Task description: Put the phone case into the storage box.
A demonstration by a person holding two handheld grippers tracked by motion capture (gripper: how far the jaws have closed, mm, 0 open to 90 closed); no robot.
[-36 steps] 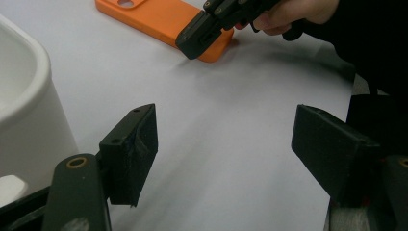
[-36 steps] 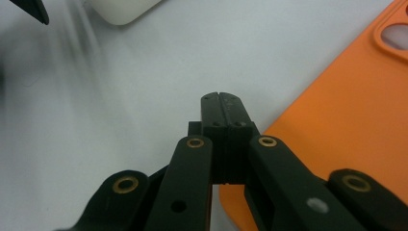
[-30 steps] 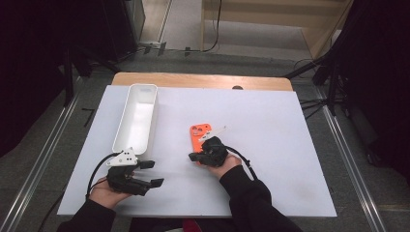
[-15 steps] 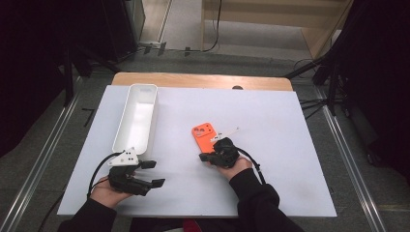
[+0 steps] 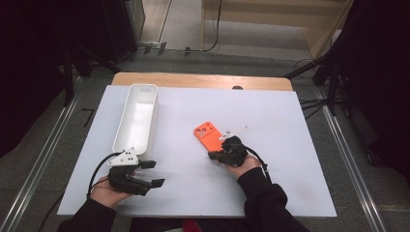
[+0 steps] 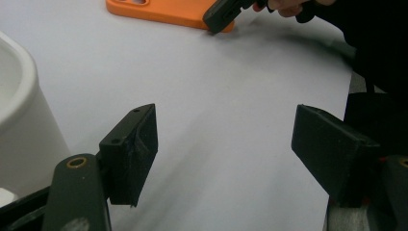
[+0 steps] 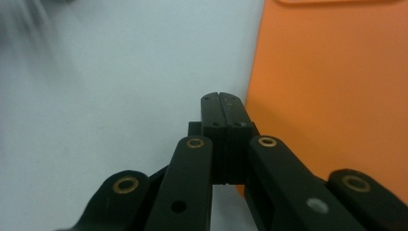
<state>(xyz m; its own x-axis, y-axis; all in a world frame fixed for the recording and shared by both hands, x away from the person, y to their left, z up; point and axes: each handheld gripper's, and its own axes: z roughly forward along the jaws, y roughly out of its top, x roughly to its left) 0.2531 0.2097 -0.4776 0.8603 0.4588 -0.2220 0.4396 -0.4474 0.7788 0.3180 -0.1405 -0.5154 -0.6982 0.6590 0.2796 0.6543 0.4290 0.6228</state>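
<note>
While the left gripper (image 5: 145, 174) rests low on the desk (image 5: 290, 193) near the person's side, its jaws stand wide apart with nothing between them. It looks like it is just waiting for its turn. Right beside it, a little farther back, sits a long white tray (image 5: 138, 118), and its inside is bare. My guess is the tray is there so something can be dropped into it.

Moving to the middle, an orange phone case (image 5: 209, 136) lies flat on the desk, with its camera holes at the far end. It is well apart from the tray.

Next comes the right gripper (image 5: 216, 154), held in the person's right hand (image 5: 241, 162). Its jaws are pressed tight together with nothing between them, and their tip sits at the near edge of the case. From the right gripper view, the closed jaws (image 7: 223, 108) lie just beside the case's long side (image 7: 332, 91). I think the jaws are clenched like that to make one firm tip for nudging or sliding the case, since a flat thing is hard to pinch.
</note>
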